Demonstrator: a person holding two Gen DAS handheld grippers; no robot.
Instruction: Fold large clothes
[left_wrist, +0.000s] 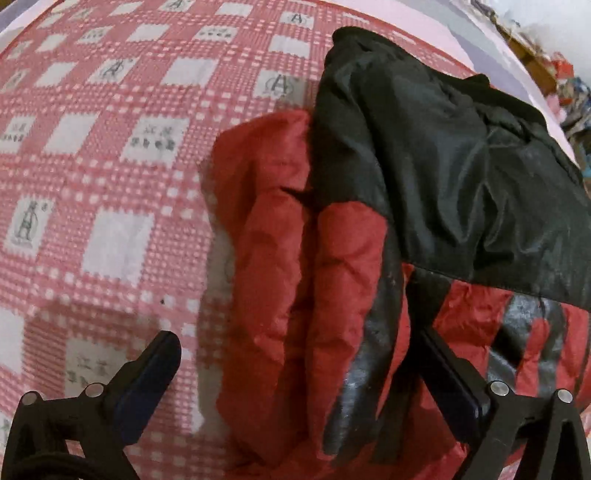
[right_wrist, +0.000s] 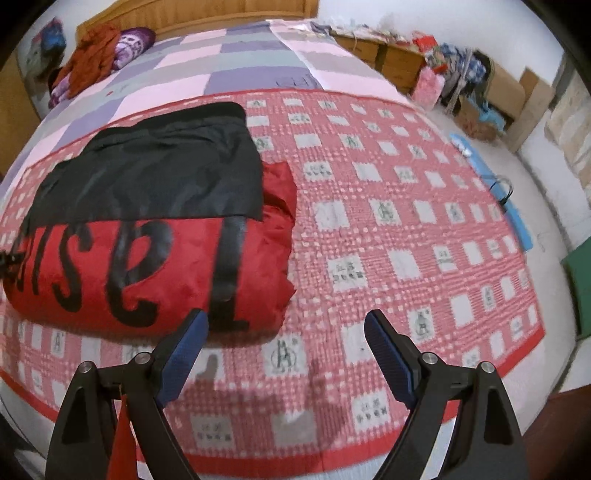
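Note:
A puffy red jacket (left_wrist: 266, 258) with a black upper part (left_wrist: 443, 166) and big black letters lies folded on a red checked blanket (left_wrist: 92, 166). In the left wrist view my left gripper (left_wrist: 295, 334) hangs open over the jacket's left edge. One finger is above the blanket and the other is above the red fabric, with neither pad pressing. In the right wrist view the same jacket (right_wrist: 147, 266) lies at the left. My right gripper (right_wrist: 285, 314) is open by its near right corner, with only the blanket (right_wrist: 406, 240) between the fingers.
The blanket covers a bed with a pink and purple checked sheet (right_wrist: 221, 62). A heap of clothes (right_wrist: 99, 51) lies by the wooden headboard. Boxes and clutter (right_wrist: 461, 81) line the far wall, and a blue strip (right_wrist: 495, 184) lies on the floor to the right.

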